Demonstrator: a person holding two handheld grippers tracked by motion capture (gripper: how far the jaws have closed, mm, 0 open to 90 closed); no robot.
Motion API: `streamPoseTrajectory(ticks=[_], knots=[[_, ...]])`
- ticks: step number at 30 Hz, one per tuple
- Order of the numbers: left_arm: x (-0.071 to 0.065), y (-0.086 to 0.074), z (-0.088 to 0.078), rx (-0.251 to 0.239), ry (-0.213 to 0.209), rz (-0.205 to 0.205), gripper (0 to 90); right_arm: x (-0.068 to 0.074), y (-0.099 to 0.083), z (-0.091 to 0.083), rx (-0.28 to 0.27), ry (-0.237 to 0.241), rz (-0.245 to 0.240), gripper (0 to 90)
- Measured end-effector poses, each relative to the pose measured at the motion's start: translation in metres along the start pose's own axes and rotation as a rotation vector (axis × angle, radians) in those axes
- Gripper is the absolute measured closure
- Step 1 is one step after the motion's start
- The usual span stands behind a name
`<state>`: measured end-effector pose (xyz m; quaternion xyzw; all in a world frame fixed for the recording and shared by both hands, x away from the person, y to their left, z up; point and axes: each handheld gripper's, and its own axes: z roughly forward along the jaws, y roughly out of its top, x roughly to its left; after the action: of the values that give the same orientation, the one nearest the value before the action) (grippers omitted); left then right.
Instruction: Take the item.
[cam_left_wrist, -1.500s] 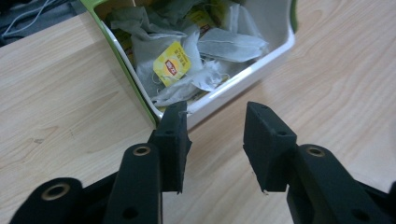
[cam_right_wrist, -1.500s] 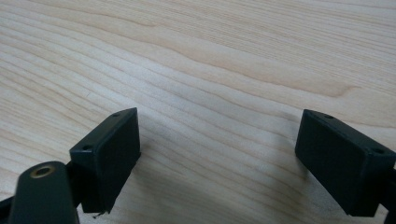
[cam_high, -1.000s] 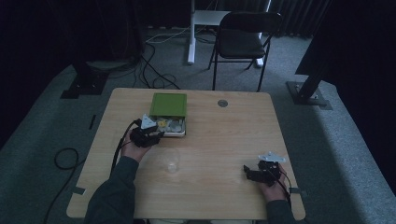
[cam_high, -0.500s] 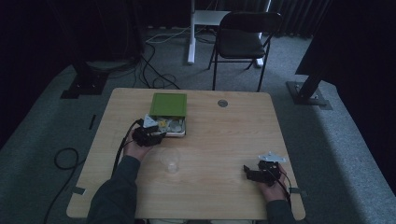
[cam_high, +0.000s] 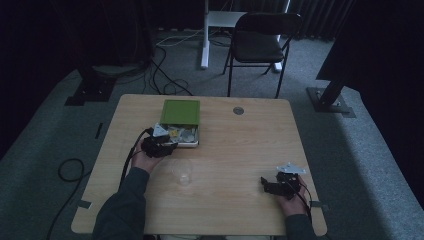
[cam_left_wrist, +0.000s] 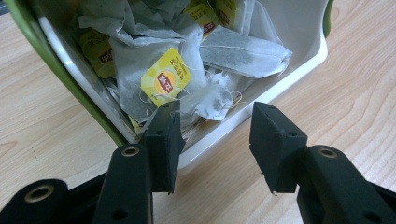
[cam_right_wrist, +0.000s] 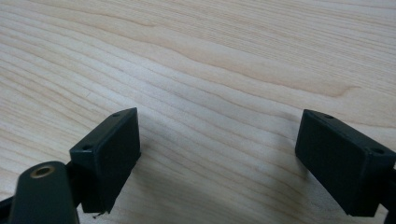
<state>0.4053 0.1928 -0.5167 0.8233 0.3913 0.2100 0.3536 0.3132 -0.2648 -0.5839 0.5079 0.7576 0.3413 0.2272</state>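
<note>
Since the earlier frame, the left tool (cam_left_wrist: 212, 140) has been brought up to the near rim of the white box (cam_left_wrist: 299, 70) at the desk's (cam_high: 240, 150) far left, jaws moderately parted and empty. Tea bags (cam_left_wrist: 201, 70) are heaped inside. One yellow tag (cam_left_wrist: 166, 77) should be singled out. The right tool (cam_right_wrist: 219, 163) is rested wide, empty.

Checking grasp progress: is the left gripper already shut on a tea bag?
No, the left gripper is open at the box rim, nothing between its jaws.
</note>
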Motion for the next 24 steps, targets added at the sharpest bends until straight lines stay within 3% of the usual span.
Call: streamPoseTrajectory(ticks=[24], knots=[[-0.018, -0.016, -0.019, -0.006, -0.005, 0.014, 60.7, 0.0, 0.0, 0.0, 0.0, 0.0, 0.0, 13.5]])
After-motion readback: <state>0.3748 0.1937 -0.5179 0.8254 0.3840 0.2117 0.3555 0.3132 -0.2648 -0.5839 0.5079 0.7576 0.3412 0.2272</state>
